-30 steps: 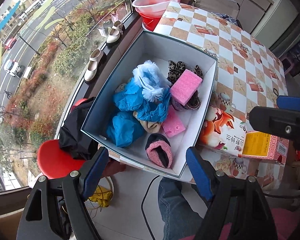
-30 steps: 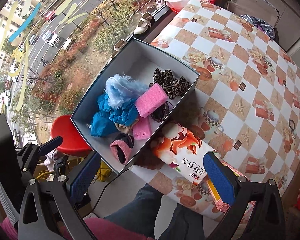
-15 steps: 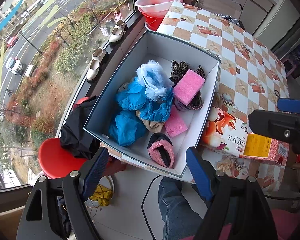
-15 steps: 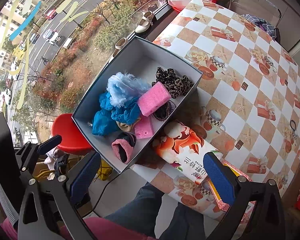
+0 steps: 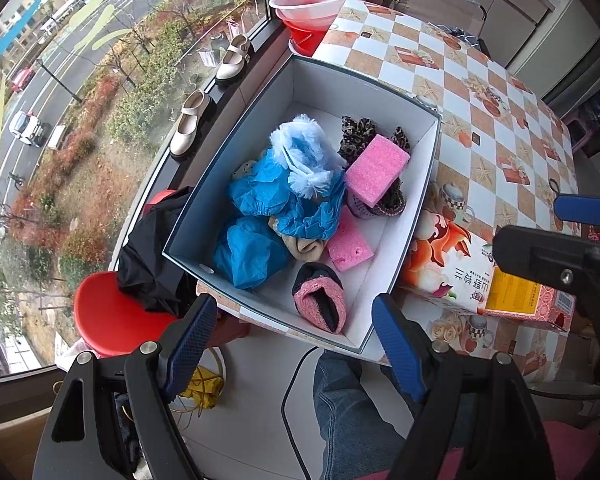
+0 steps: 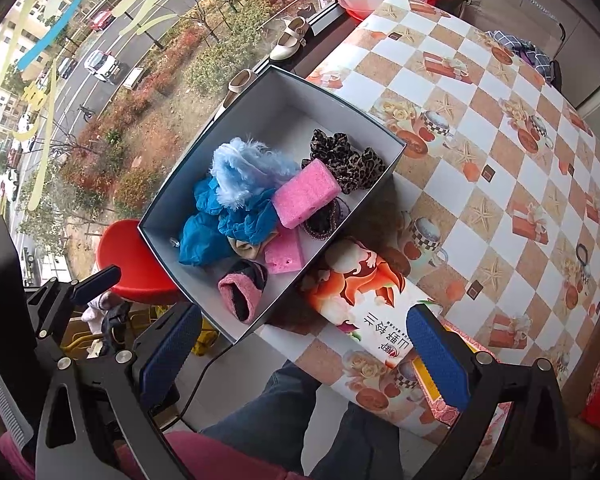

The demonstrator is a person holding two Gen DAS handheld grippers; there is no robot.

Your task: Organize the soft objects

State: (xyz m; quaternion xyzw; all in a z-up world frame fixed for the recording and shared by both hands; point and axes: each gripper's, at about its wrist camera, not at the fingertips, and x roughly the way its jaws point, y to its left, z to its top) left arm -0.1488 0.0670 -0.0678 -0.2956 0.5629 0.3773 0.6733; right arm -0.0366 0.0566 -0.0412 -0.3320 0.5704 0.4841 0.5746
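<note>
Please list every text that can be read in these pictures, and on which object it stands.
"山野铃兰", upside down, on the floral tissue pack beside the box.
Small print on the yellow-and-red carton: too small to read.
Logo near the characters: blurred.
Nothing else is legible.

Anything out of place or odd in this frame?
The box juts past the table edge toward the window, its near-left corner unsupported. Inside, the soft items are heaped: one pink sponge rests tilted atop the pile. Both grippers hang open, empty.
</note>
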